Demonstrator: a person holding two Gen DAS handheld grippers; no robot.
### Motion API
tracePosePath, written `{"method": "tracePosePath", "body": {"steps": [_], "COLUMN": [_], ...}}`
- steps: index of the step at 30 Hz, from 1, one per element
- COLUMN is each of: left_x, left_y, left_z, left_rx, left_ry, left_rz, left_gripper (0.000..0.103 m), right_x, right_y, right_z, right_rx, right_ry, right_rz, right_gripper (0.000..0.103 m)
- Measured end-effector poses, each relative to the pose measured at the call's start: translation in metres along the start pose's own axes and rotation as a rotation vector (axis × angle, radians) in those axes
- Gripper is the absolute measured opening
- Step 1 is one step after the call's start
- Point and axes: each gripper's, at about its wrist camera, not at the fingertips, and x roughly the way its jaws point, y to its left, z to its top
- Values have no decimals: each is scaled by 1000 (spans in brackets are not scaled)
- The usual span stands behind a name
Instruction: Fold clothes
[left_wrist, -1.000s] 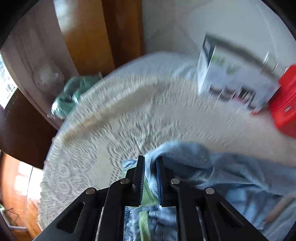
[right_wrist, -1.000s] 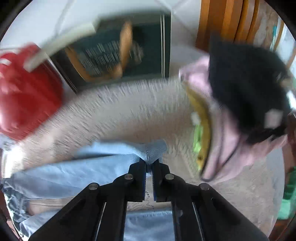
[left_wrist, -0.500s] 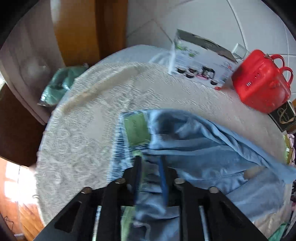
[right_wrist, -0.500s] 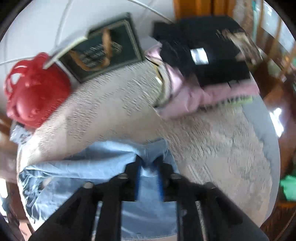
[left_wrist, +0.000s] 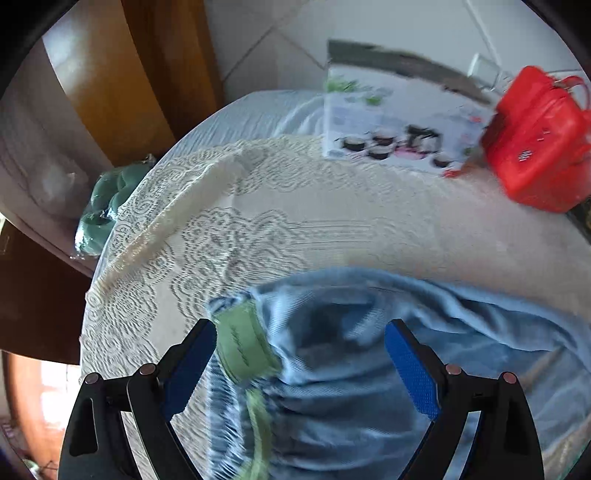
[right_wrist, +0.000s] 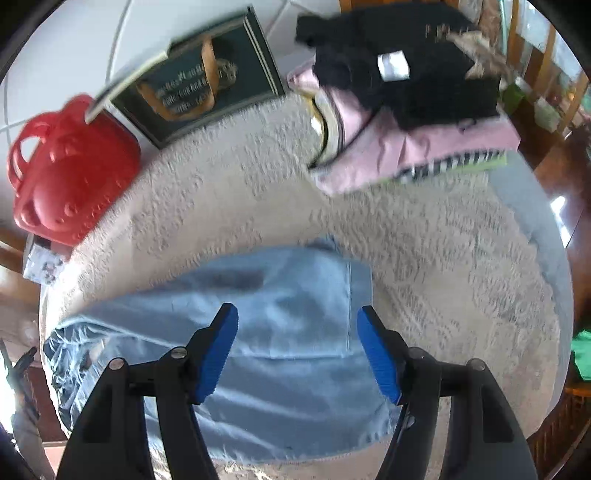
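Blue garment (left_wrist: 369, 350) under both opening tongs

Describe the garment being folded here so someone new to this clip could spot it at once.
Start at the round table under its cream lace cloth. The garment lies at the near edge, below both opening grippers, apart from the folded pile at the far side. It is the only light blue piece, with a green label at its gathered waistband.

A light blue garment (left_wrist: 369, 350) with a green label (left_wrist: 242, 345) lay crumpled on the lace-covered desk (left_wrist: 295, 229), partly folded.
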Motion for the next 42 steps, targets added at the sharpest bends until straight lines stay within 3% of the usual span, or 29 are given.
{"method": "tracePosePath", "body": {"steps": [6, 16, 22, 30, 32, 33, 34, 36, 40, 42], "left_x": [28, 43, 74, 104, 100, 97, 91, 83, 68, 52], "left_y": [21, 29, 27, 8, 3, 1, -3, -13, -32, -30], "left_z": [4, 23, 43, 29, 25, 23, 21, 15, 3, 1], "left_rx": [-5, 14, -35, 54, 44, 40, 49, 72, 133, 97], "left_ry": [30, 24, 138, 265, 242, 230, 215, 198, 137, 86], "left_rz": [31, -49, -133, -89, -72, -65, -68, -76, -17, -30], "left_gripper": [93, 97, 97, 96, 89, 73, 45, 14, 10, 10], "right_x": [34, 39, 41, 52, 55, 54, 52, 47, 36, 33], "right_y": [-22, -37, -45, -43, -46, -47, -48, -50, -54, -55], "right_z": [-16, -30, -28, -18, -15, -14, -14, -14, -14, -18], "right_rx": [73, 111, 136, 114, 116, 117, 118, 122, 117, 74], "right_ry": [78, 97, 112, 117, 116, 111, 102, 83, 50, 59], "right_rz": [-27, -16, -26, -35, -36, -37, -38, -42, -46, -48], "right_gripper": [66, 66, 66, 68, 68, 68, 68, 68, 68, 68]}}
